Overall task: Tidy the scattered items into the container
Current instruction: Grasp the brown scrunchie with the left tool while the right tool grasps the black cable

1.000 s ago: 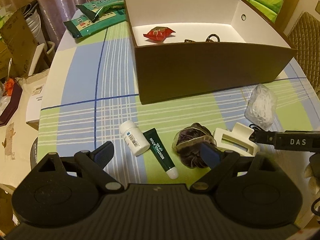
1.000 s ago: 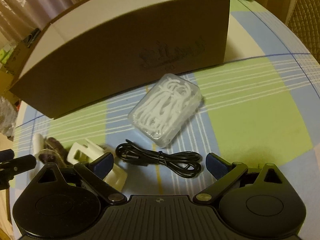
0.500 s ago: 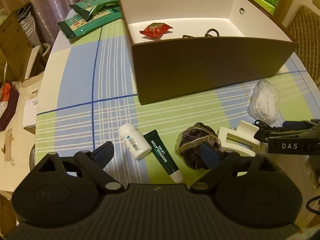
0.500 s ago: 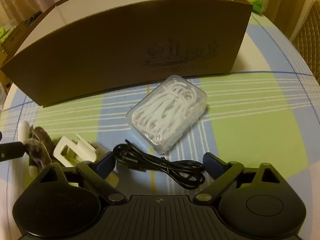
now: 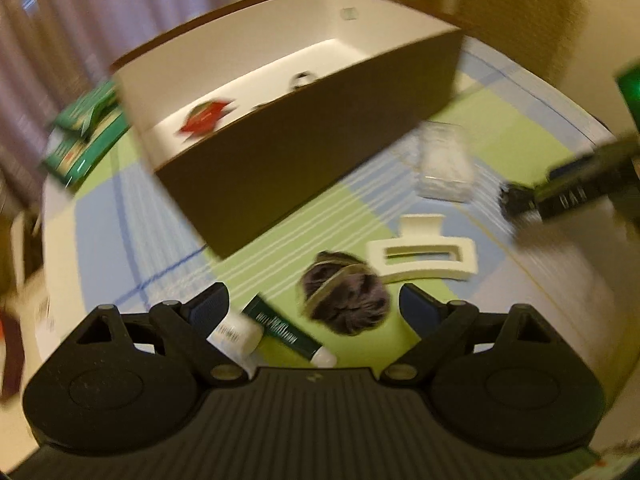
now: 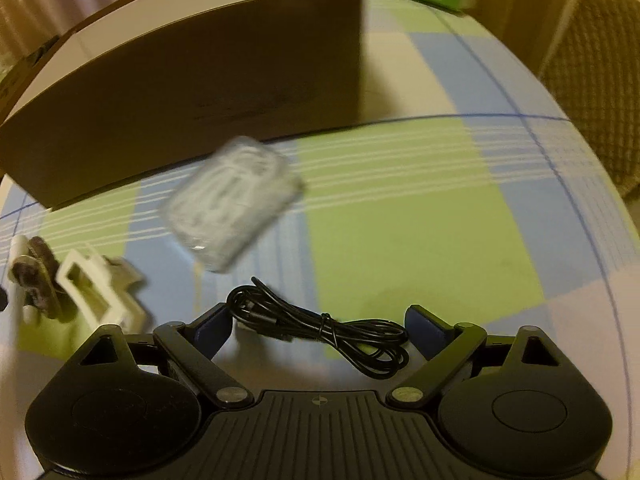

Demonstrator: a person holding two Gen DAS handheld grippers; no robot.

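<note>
Inside your brown box (image 5: pixel 304 152) only a red packet (image 5: pixel 204 116) and something dark lie — the scrunchie (image 5: pixel 344 304), hair claw (image 5: pixel 424 252), tube (image 5: pixel 288 328), bottle (image 5: pixel 236 334), floss case (image 6: pixel 232 204) and cable (image 6: pixel 320 328) wait on the tablecloth (image 6: pixel 400 216). Your left gripper (image 5: pixel 314 306) and right gripper (image 6: pixel 320 326) gape empty.

Dim warm light, heavy motion blur

The right tongs (image 6: pixel 318 326) (spread wide) straddle a coiled black cable (image 6: pixel 320 326) near the brown box (image 6: pixel 200 92).
</note>
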